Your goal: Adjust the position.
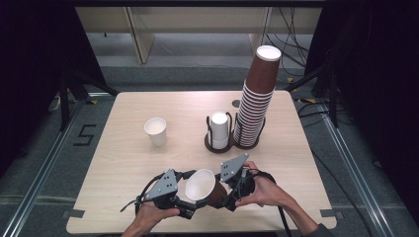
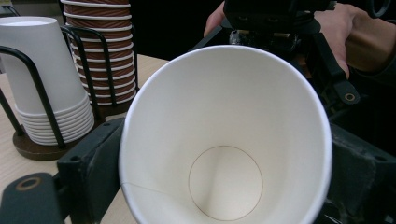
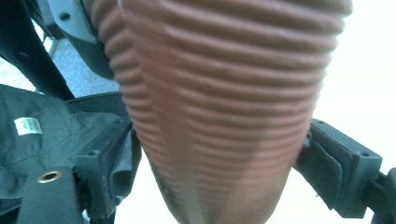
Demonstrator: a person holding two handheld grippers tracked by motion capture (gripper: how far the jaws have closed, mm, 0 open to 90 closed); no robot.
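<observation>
A brown ribbed paper cup [image 1: 200,185] with a white inside hangs tilted over the table's near edge, mouth turned up and toward me. My left gripper [image 1: 185,203] is shut on its rim end; in the left gripper view the cup [image 2: 224,140] has its mouth squeezed oval between the jaws, with a crease low on the rim. My right gripper [image 1: 225,195] is shut on the cup's ribbed wall [image 3: 224,116] nearer the base, its pads [image 3: 327,161] against both sides. A hand holds each gripper.
A single white cup [image 1: 156,131] stands upright left of centre. A black wire holder [image 1: 209,129] carries a short stack of upturned white cups [image 1: 219,128] and a tall leaning stack of brown cups [image 1: 257,98]. The table [image 1: 123,168] ends just under my hands.
</observation>
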